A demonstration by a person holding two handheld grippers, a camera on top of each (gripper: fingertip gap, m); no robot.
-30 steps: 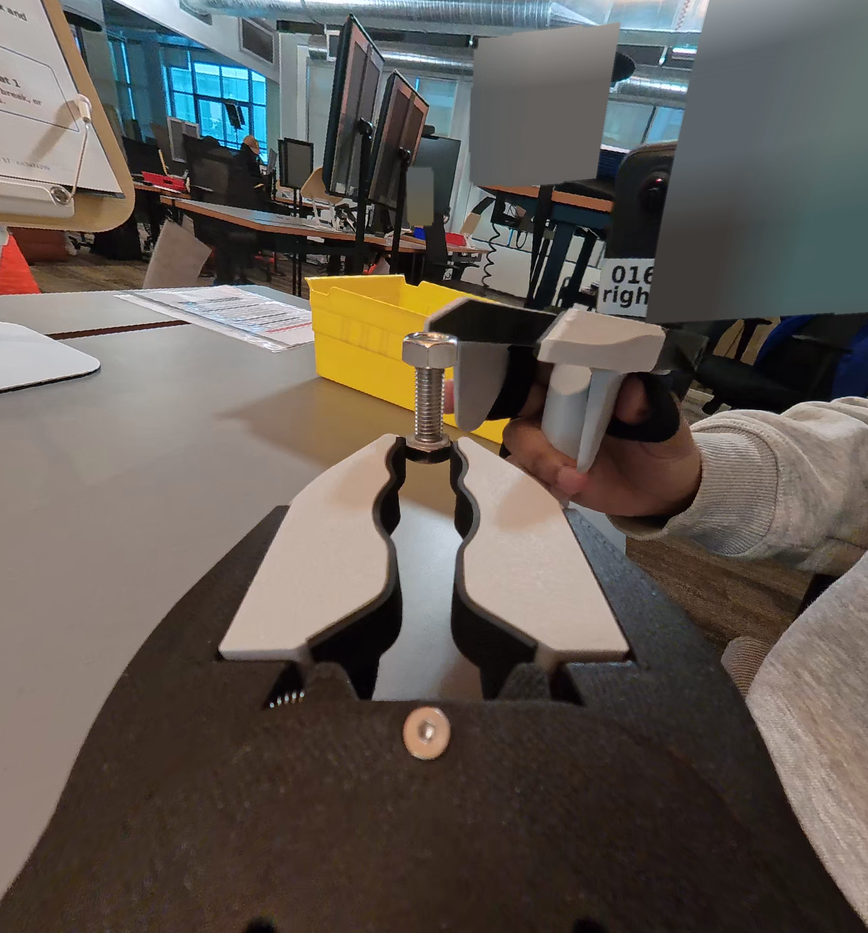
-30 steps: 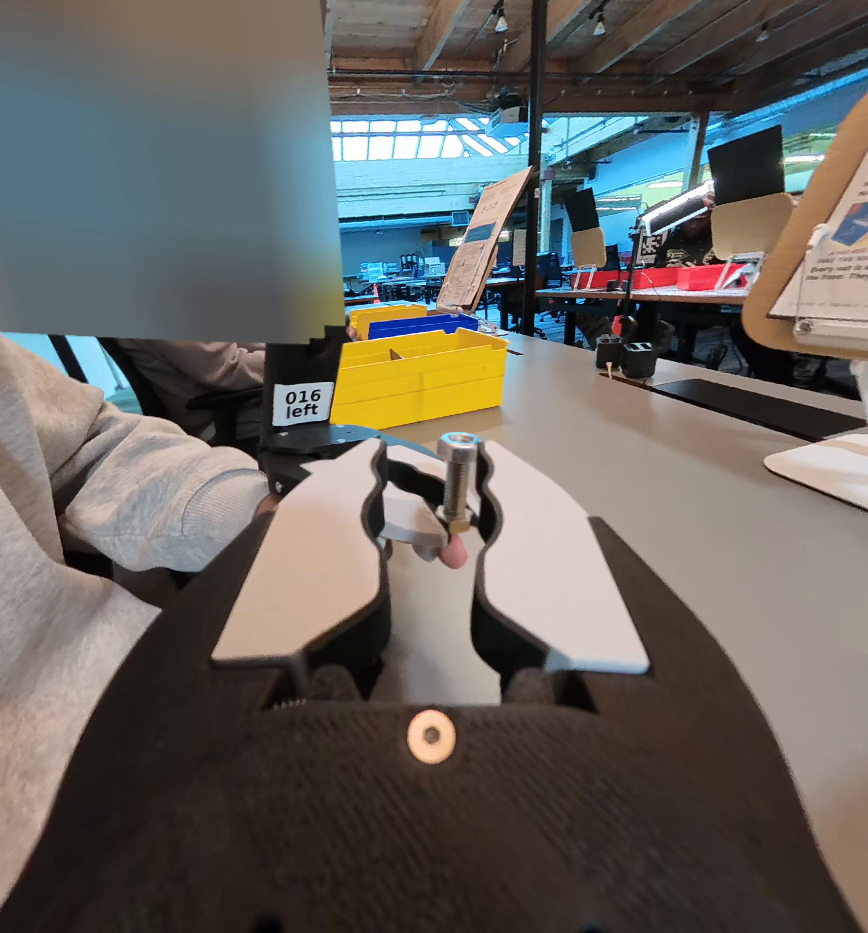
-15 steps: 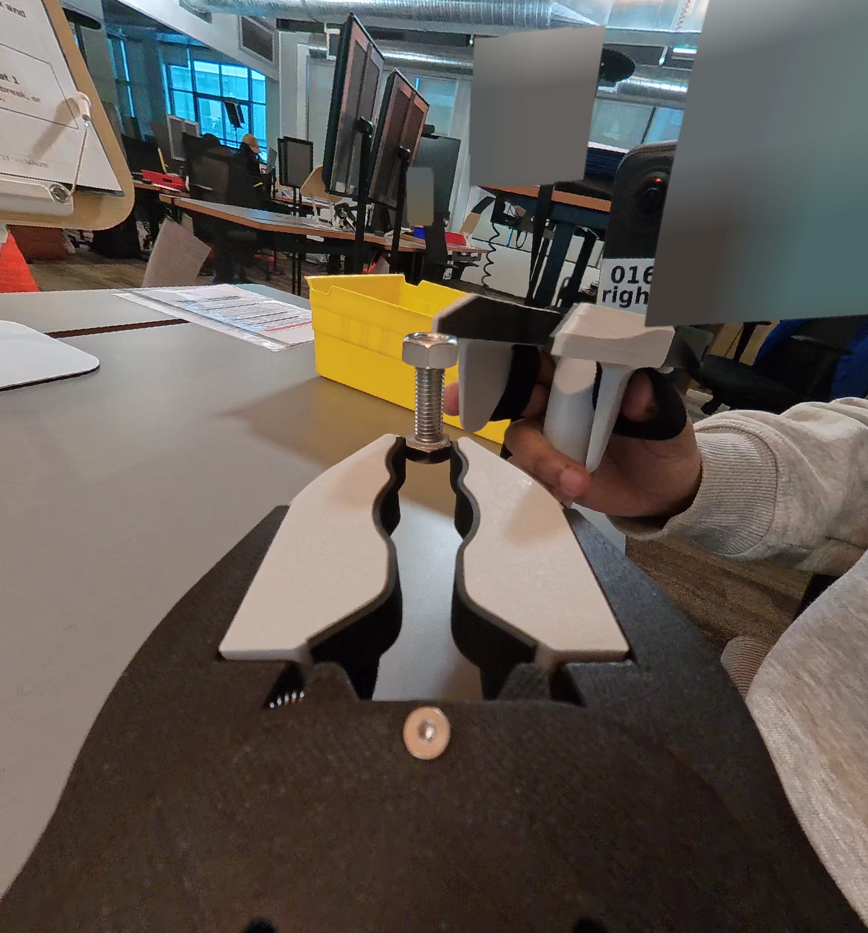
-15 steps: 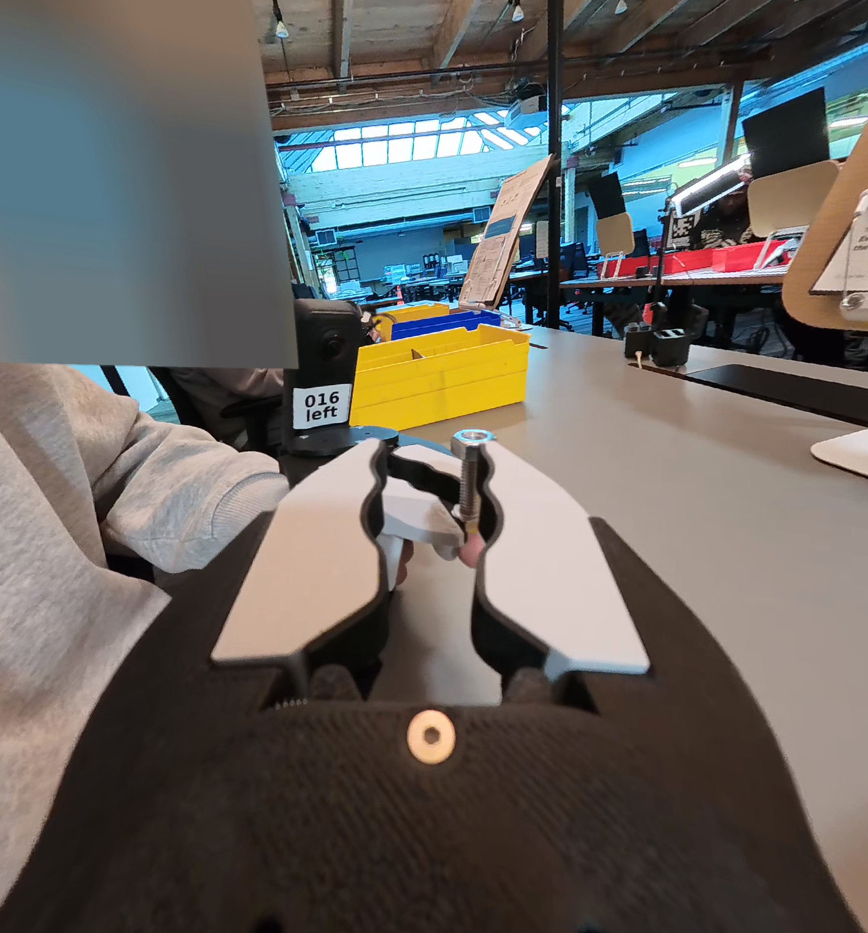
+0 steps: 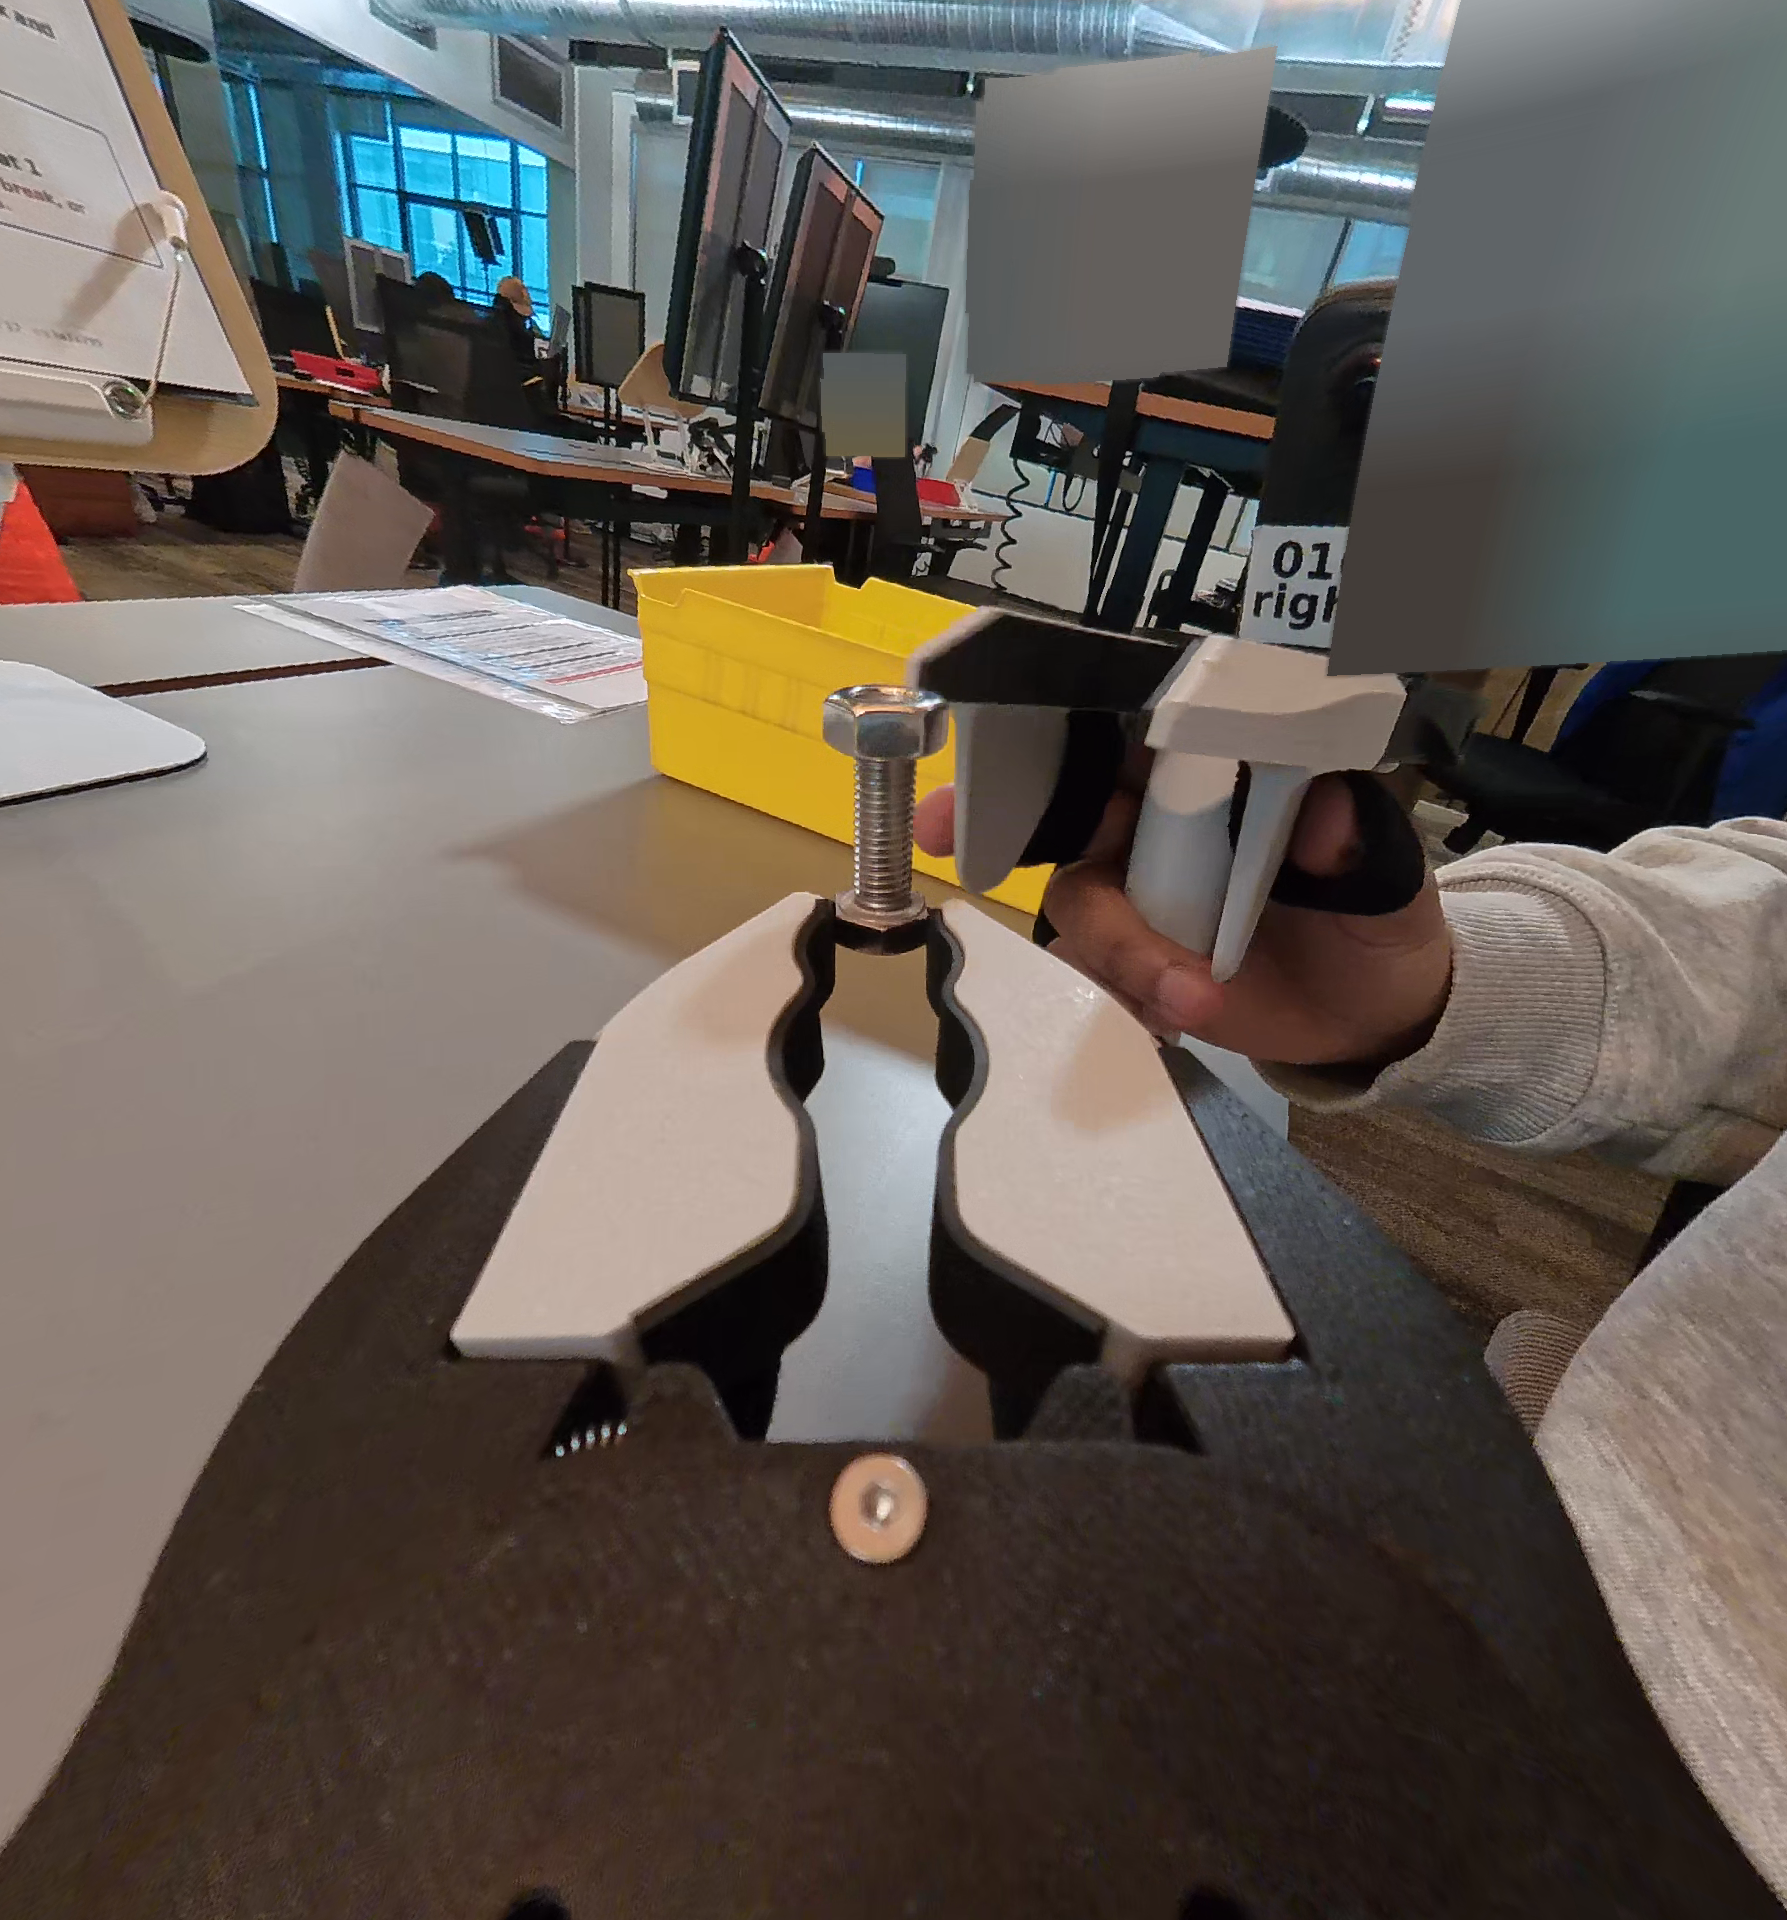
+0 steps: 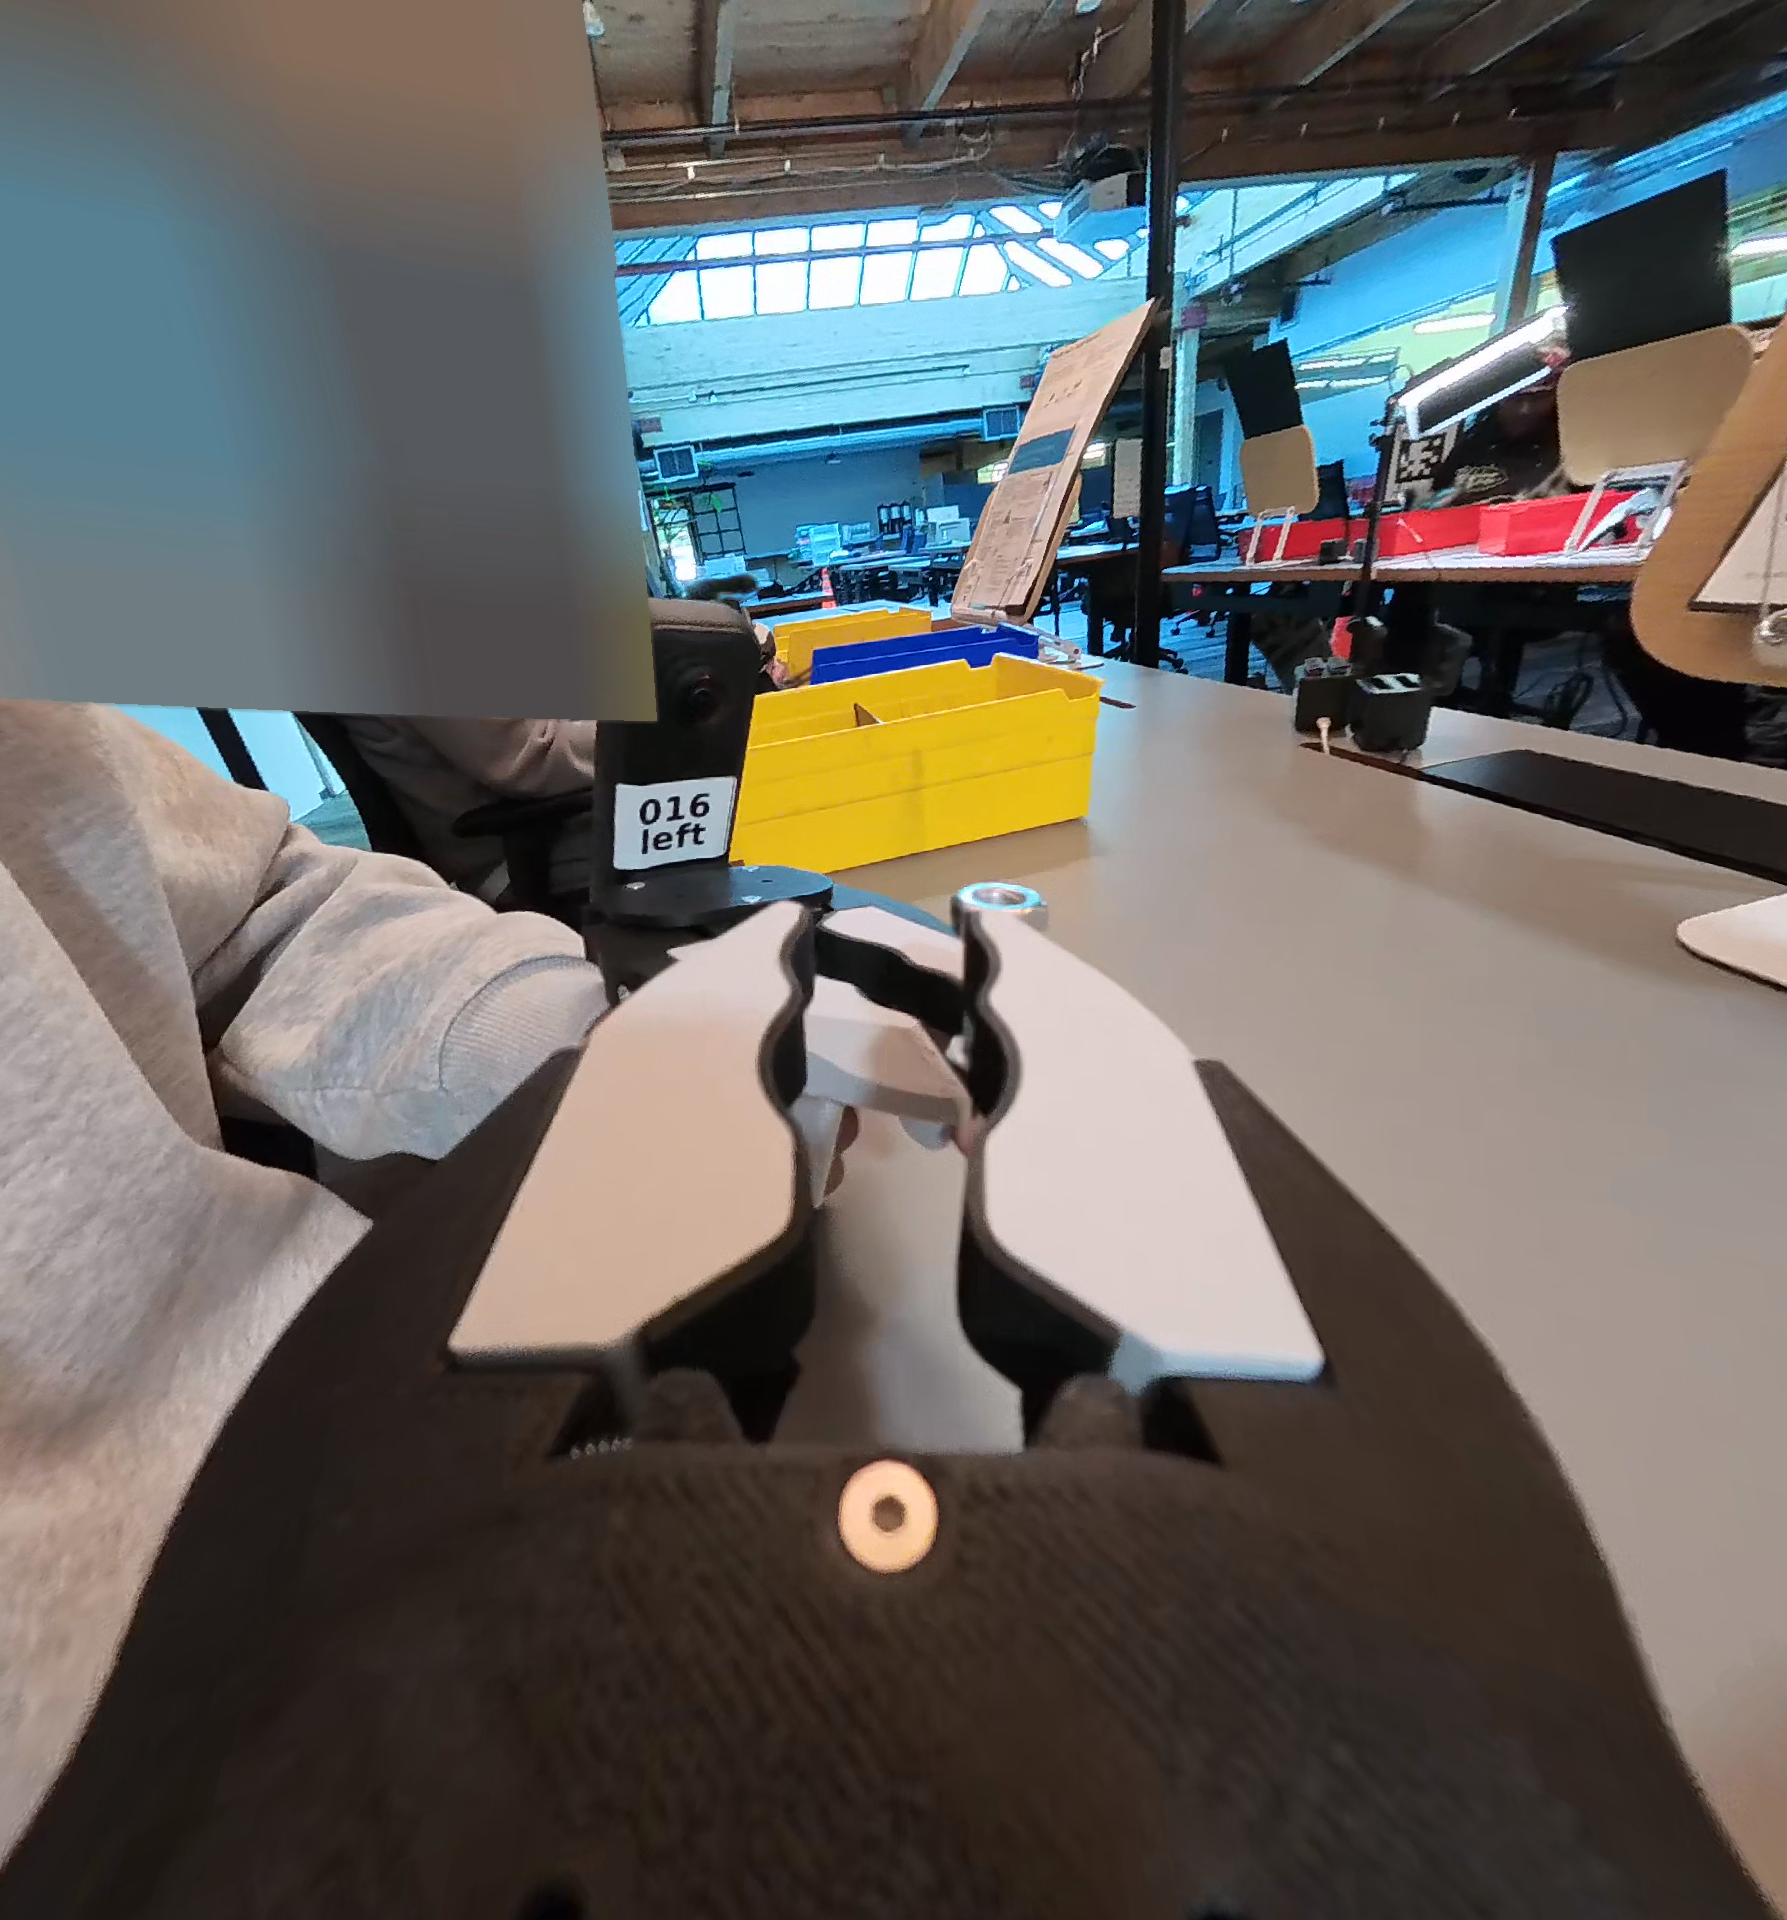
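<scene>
Where the left wrist view looks straight along its own white fingers, the left gripper [image 5: 881, 925] is clamped on the lower end of a steel bolt [image 5: 883, 810], which stands upright with its hexagonal head on top and its threaded shank bare between head and fingertips; a dark nut or collar seems to sit at the grip, though it is too shadowed to be sure. That view also shows the right gripper [image 5: 982, 727] from the side, its tip just beside the bolt head, held by a hand [image 5: 1253, 966] in a grey knitted sleeve; whether they touch cannot be told. The right wrist view gives only the round top of the bolt head [image 6: 1000, 900], peeping above the tip of the right-hand finger [image 6: 1107, 1132], the shank hidden behind it. There the right gripper [image 6: 894, 935] has its fingers apart with a clear gap, and through the gap the left gripper's white fingers [image 6: 889, 1070] show, blurred. The grey matte tabletop [image 5: 245, 987] carries a yellow plastic bin [image 5: 764, 686] near its far edge behind the bolt; the right wrist view shows its inner divider [image 6: 910, 769]. A white stand base [image 5: 47, 738] bearing a wooden clipboard sits at the tabletop's left edge, cut off by the frame, and a laminated sheet [image 5: 473, 634] lies flat beyond.
</scene>
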